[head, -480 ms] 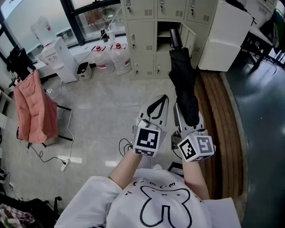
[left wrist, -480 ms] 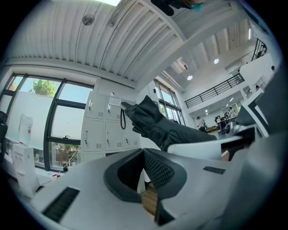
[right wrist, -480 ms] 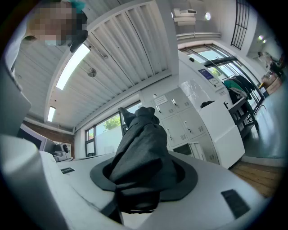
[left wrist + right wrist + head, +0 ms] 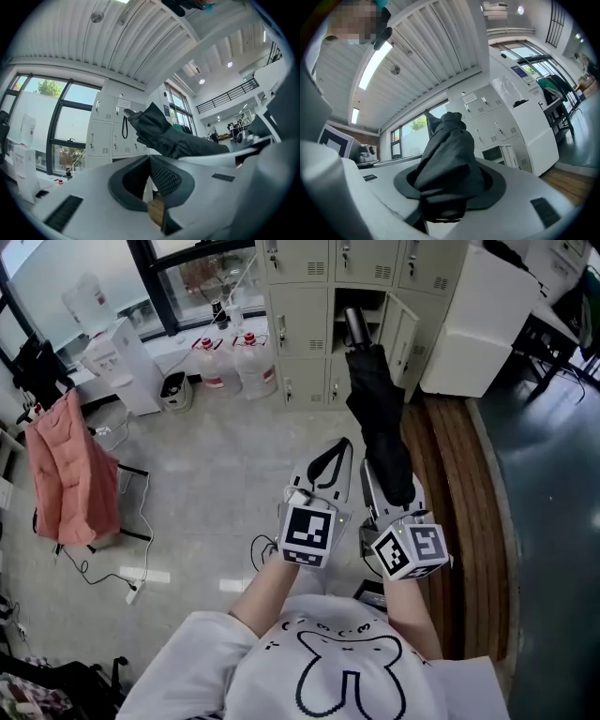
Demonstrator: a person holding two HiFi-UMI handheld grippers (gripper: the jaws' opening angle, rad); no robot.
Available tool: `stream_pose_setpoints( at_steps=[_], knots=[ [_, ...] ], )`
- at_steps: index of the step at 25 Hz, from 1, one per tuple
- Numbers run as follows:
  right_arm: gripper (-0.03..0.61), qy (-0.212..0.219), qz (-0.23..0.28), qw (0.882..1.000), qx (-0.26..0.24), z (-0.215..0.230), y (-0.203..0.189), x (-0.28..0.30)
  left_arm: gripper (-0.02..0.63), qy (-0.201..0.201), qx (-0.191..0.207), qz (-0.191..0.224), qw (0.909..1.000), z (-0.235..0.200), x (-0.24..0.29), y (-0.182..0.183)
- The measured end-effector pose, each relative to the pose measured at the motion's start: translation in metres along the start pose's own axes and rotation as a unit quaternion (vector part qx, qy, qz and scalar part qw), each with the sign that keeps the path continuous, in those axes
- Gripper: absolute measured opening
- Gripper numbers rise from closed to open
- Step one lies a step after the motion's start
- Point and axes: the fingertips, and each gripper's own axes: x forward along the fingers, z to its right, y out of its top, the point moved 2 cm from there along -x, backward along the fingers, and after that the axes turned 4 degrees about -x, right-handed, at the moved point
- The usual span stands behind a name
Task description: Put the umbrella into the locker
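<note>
Squarely between right gripper (image 4: 392,488) jaws: umbrella (image 4: 378,413), canopy clamped.

the folded black fabric umbrella (image 4: 378,409) sits between the jaws of the right gripper (image 4: 392,486). its far end points at the open box in the grey metal lockers (image 4: 300,315). the left gripper (image 4: 323,470) is just beside it, on the left. two clear plastic water jugs (image 4: 230,362) stand left of the lockers, a tall white box (image 4: 478,320) right of them.

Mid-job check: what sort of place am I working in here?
Probably a workplace locker or break area: a wall of metal lockers, and a water dispenser with spare water jugs beside it.
</note>
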Motion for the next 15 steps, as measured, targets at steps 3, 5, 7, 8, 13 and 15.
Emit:
stream_pose_setpoints(
  at_steps=[3, 5, 7, 8, 13, 15],
  knots=[
    [0.218, -0.003, -0.005, 1.0, 0.001, 0.011, -0.004, 0.025, 0.002, 0.0, -0.006, 0.0, 1.0, -0.017, 0.022, -0.003],
    [0.218, -0.005, -0.009, 1.0, 0.001, 0.019, -0.008, 0.043, 0.002, 0.001, -0.01, 0.002, 0.9999, -0.031, 0.038, -0.006],
    [0.218, -0.006, -0.014, 1.0, 0.004, 0.026, -0.012, 0.062, 0.002, 0.001, -0.016, 0.001, 0.9999, -0.045, 0.055, -0.008],
    [0.218, -0.006, -0.016, 1.0, 0.006, 0.029, -0.014, 0.072, 0.002, 0.0, -0.019, 0.001, 0.9998, -0.052, 0.064, -0.008],
    [0.218, -0.005, -0.027, 1.0, 0.007, 0.047, -0.021, 0.127, 0.002, -0.003, -0.032, -0.002, 0.9995, -0.092, 0.114, -0.011],
    [0.218, -0.008, -0.03, 0.999, 0.008, 0.055, -0.024, 0.149, 0.002, -0.003, -0.037, -0.004, 0.9993, -0.109, 0.133, -0.012]
  ],
)
